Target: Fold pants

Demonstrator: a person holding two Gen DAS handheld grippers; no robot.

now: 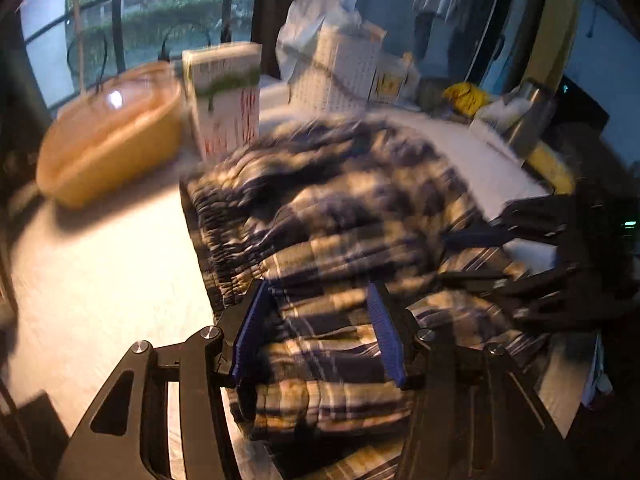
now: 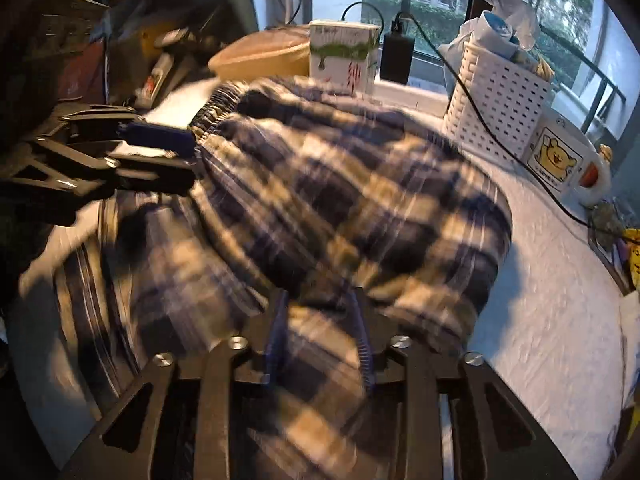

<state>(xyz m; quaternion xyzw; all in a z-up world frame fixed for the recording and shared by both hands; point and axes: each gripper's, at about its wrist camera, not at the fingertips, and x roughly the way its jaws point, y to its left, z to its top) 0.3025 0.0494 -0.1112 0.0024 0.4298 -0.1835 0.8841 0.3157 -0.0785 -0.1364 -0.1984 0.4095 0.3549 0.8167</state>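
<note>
The plaid pants (image 1: pixel 340 208), navy and cream check, lie bunched on the white table, and they fill the right wrist view (image 2: pixel 320 200) too. My left gripper (image 1: pixel 320 304) has its blue pads apart with plaid cloth lying between them. It shows in the right wrist view (image 2: pixel 160 152) at the elastic waistband. My right gripper (image 2: pixel 320 308) has its pads narrowly apart with a thick fold of the pants between them; it also shows at the right of the left wrist view (image 1: pixel 500 248). Both views are motion-blurred.
A tan oval dish (image 1: pixel 108 140) and a white carton (image 1: pixel 224 96) stand beyond the pants. A white perforated basket (image 2: pixel 496 100), a black charger with cable (image 2: pixel 396 60) and a bear-print container (image 2: pixel 556 156) line the window side. Clutter sits at the far left (image 2: pixel 80 40).
</note>
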